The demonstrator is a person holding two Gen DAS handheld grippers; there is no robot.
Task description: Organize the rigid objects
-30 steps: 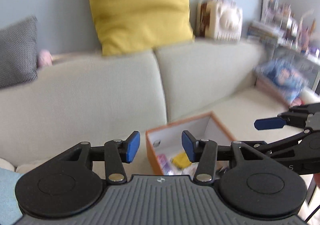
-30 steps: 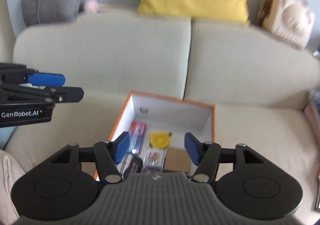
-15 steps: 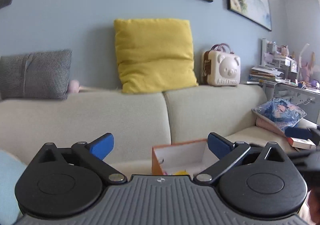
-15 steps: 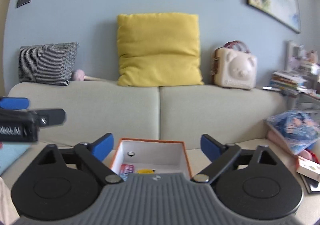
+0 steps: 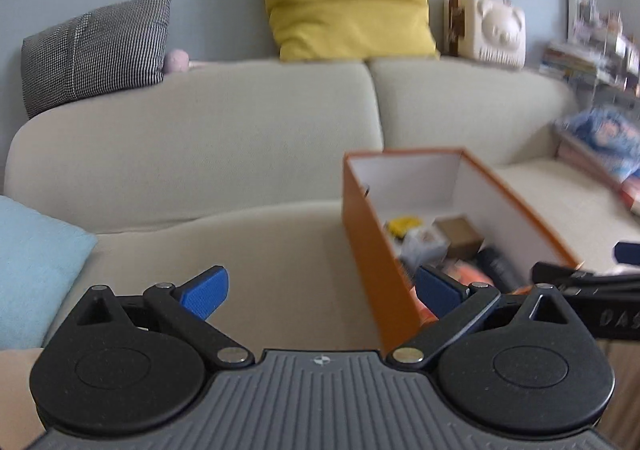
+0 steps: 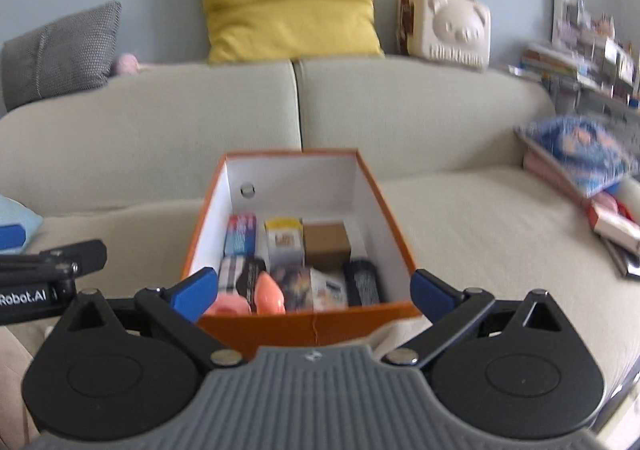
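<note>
An open orange box [image 6: 304, 324] with white inner walls stood on the beige sofa [image 6: 480, 218], at 12 o'clock from the right gripper [image 6: 312, 292]. Inside lay a brown carton [image 6: 326, 240], a yellow-topped packet [image 6: 283, 238], a red-and-blue packet [image 6: 240, 234], a black item [image 6: 362, 282] and a pink object [image 6: 270, 296] against the near wall. The right gripper's jaws were spread wide, spanning the box's near wall and holding nothing. The left gripper [image 5: 320, 290], likewise released and empty, hovered with the box's left wall between its blue pads [image 5: 206, 292], at about 1 o'clock.
</note>
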